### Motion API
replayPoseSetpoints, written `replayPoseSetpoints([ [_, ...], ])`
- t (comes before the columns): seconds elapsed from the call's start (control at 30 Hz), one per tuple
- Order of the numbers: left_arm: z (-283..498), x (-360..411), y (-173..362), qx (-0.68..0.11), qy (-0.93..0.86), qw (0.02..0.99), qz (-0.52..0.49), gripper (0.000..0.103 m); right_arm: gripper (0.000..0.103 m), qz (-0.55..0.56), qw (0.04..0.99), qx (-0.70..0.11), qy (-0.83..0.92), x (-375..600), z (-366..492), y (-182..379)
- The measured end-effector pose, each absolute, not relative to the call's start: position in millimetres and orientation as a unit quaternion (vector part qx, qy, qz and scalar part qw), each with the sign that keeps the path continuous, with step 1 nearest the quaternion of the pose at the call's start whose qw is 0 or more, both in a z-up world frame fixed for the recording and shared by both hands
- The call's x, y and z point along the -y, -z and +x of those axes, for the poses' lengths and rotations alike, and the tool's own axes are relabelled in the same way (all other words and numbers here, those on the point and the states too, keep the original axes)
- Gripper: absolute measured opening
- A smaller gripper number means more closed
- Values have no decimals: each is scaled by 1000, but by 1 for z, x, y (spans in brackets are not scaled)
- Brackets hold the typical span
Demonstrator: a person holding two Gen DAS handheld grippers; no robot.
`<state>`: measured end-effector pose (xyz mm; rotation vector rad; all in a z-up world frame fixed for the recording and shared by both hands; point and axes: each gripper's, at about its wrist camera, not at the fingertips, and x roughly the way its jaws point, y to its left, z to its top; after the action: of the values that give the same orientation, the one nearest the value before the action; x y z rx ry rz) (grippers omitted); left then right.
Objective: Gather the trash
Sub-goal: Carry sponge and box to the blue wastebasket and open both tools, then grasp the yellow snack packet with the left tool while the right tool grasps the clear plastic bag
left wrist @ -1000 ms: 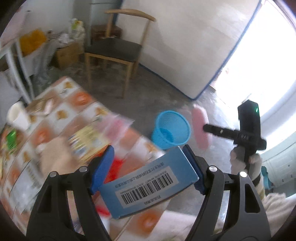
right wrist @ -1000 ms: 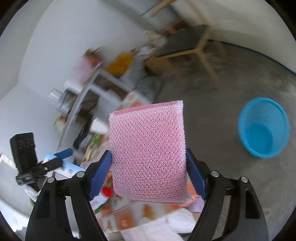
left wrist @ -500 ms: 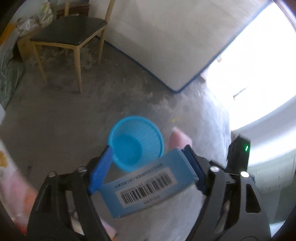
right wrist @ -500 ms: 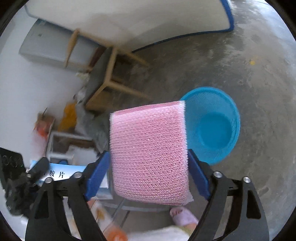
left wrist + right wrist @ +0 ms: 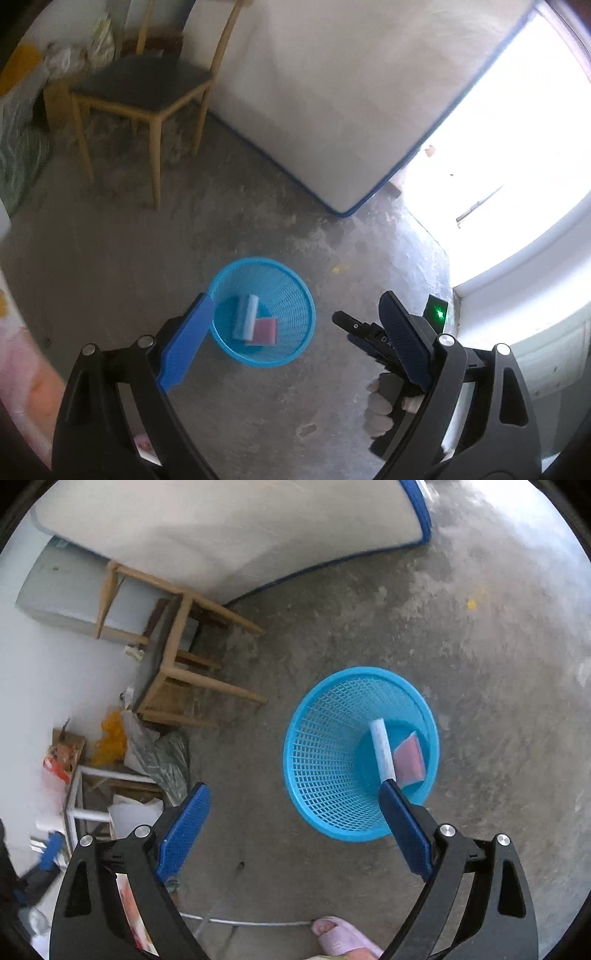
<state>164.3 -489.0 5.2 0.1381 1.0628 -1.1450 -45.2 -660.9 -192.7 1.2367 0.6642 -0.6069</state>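
Trash lay at the bottom of the blue basket (image 5: pixel 328 775), which stood on the bare gray floor (image 5: pixel 480 627). Two pieces were in it: a small blue box (image 5: pixel 382 751) and a pink scrub pad (image 5: pixel 408 757). They lay side by side and touched each other.

The left tool (image 5: pixel 295 343) was wide open and held nothing. The right tool (image 5: pixel 295 823) was wide open too, and it also held nothing. Both hung above the basket, well apart from the trash inside.

I think the box was light and a bit stiff, like thin card. A hard squeeze could crush it, so the best hold would be across its two flat sides. I think the pad was very light and soft. It would squash under the fingers, so a firm pinch across its middle would hold it best. Neither one looked slippery or easy to break.

The basket looked like thin plastic with lots of holes. I think it was light and could tip over if a tool bumped its rim. A wooden chair (image 5: pixel 147 92) stood farther off.
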Motion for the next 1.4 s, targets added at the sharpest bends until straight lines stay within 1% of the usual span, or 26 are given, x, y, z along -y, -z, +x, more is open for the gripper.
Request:
replayPoseSetpoints([
  [0.17, 130, 436, -50, -414, 545, 726, 71, 87, 90, 483, 771, -305, 282, 620, -64, 140],
  [0.23, 116, 410, -64, -396, 550, 732, 67, 87, 91, 445, 787, -312, 291, 601, -68, 120],
  [0.33, 105, 367, -76, -389, 546, 740, 44, 87, 95, 378, 817, -318, 297, 566, -68, 88],
  [0.4, 105, 340, -79, -393, 534, 748, 36, 87, 95, 338, 835, -321, 290, 541, -64, 67],
  [0.5, 107, 283, -81, -389, 497, 775, 23, 87, 95, 320, 858, -316, 248, 511, -58, 46],
  [0.67, 112, 197, -88, -364, 437, 822, 32, 87, 95, 332, 877, -315, 144, 461, -27, 19],
  [0.73, 115, 162, -88, -355, 402, 843, 48, 87, 95, 342, 878, -319, 104, 443, -12, 14],
  [0.9, 122, 101, -82, -355, 347, 863, 98, 87, 95, 374, 862, -342, -1, 404, 40, 6],
  [0.97, 130, 91, -77, -355, 338, 863, 119, 87, 95, 391, 850, -351, -33, 388, 59, 6],
  [1.1, 147, 86, -64, -362, 333, 855, 164, 87, 89, 432, 818, -371, -84, 365, 103, 14],
  [1.13, 152, 88, -61, -369, 337, 849, 172, 86, 88, 441, 811, -373, -93, 362, 111, 16],
  [1.17, 152, 91, -61, -374, 338, 845, 180, 83, 85, 458, 799, -376, -99, 360, 121, 21],
  [1.23, 158, 99, -56, -375, 340, 839, 199, 81, 84, 475, 789, -379, -92, 360, 137, 29],
  [1.3, 169, 105, -52, -378, 344, 833, 212, 80, 79, 496, 777, -383, -64, 368, 153, 42],
  [1.37, 176, 109, -53, -390, 353, 825, 208, 80, 75, 530, 752, -388, -53, 378, 167, 61],
  [1.4, 182, 111, -54, -398, 358, 820, 203, 80, 75, 545, 740, -393, -35, 383, 173, 71],
])
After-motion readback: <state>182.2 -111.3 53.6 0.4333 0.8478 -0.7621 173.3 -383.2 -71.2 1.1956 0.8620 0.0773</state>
